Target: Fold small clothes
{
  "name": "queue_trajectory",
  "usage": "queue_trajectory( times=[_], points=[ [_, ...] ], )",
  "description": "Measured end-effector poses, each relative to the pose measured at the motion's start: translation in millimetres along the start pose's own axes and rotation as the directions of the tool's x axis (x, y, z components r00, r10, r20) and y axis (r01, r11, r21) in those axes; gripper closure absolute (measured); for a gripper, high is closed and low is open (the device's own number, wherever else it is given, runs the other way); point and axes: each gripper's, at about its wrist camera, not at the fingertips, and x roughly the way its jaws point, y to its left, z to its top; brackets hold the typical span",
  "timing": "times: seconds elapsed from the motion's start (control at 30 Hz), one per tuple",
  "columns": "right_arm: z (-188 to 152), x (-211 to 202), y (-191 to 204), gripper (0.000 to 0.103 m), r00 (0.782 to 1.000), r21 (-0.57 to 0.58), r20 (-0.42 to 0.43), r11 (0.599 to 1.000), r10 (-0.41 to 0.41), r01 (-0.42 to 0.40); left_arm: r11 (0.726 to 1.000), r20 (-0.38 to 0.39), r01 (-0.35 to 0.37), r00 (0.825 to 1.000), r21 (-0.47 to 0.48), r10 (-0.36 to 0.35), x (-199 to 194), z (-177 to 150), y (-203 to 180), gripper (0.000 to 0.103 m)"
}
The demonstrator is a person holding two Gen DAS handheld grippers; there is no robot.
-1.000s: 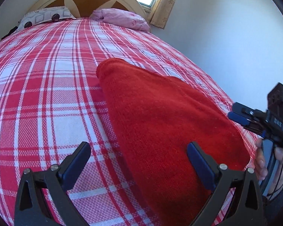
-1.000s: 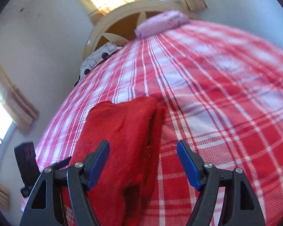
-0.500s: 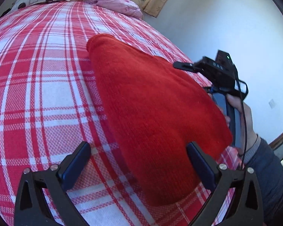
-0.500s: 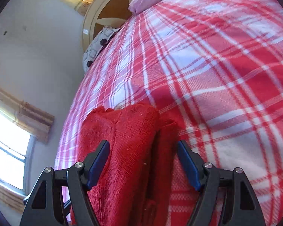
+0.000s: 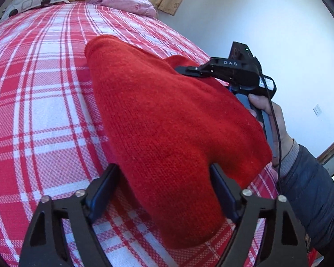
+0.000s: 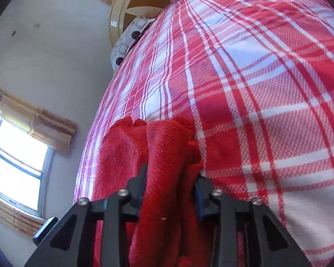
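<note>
Both hand-held grippers are at the red knitted garment [image 5: 167, 120] on the bed. Left hand-held gripper [image 5: 164, 191] straddles the near end of the folded knit: its jaws have just been closing, the right pad [image 5: 222, 191] is against the cloth, and the left pad [image 5: 104, 189] sits at the fold's left edge, though I cannot be sure from this view that it presses, so the grip looks nearly closed rather than firm. Right hand-held gripper [image 6: 170, 184] has also just been closing, and its jaws now pinch a bunched ridge of the same garment [image 6: 167, 155] between the pads. In the left wrist view that gripper [image 5: 189, 70] reaches in from the right onto the garment's far right side, held by a hand [image 5: 276, 129] with a grey cuff and dark blue sleeve [image 5: 311, 189].

The garment lies lengthwise on the red and white plaid bedspread [image 5: 33, 89], toward the bed's right edge. At the far end are a pink pillow [image 5: 127, 2], a patterned pillow [image 5: 33, 0] and a cream headboard [image 6: 122, 11]. A curtained window [image 6: 13, 162] is in the wall to the left.
</note>
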Motion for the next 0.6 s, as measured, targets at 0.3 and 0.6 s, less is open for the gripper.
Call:
queue_trajectory(
  times=[0.3, 0.6],
  points=[
    [-12, -25, 26, 0.075, 0.995, -0.045, 0.103, 0.999, 0.002, 0.003, 1.000, 0.054, -0.005, 0.999, 0.015, 0.004, -18, -8, -9, 0.059],
    [-37, -40, 77, 0.076, 0.992, -0.111, 0.108, 0.993, 0.058, -0.046, 1.000, 0.099, -0.010, 0.995, -0.025, 0.012, -74, -34, -10, 0.064]
  ],
)
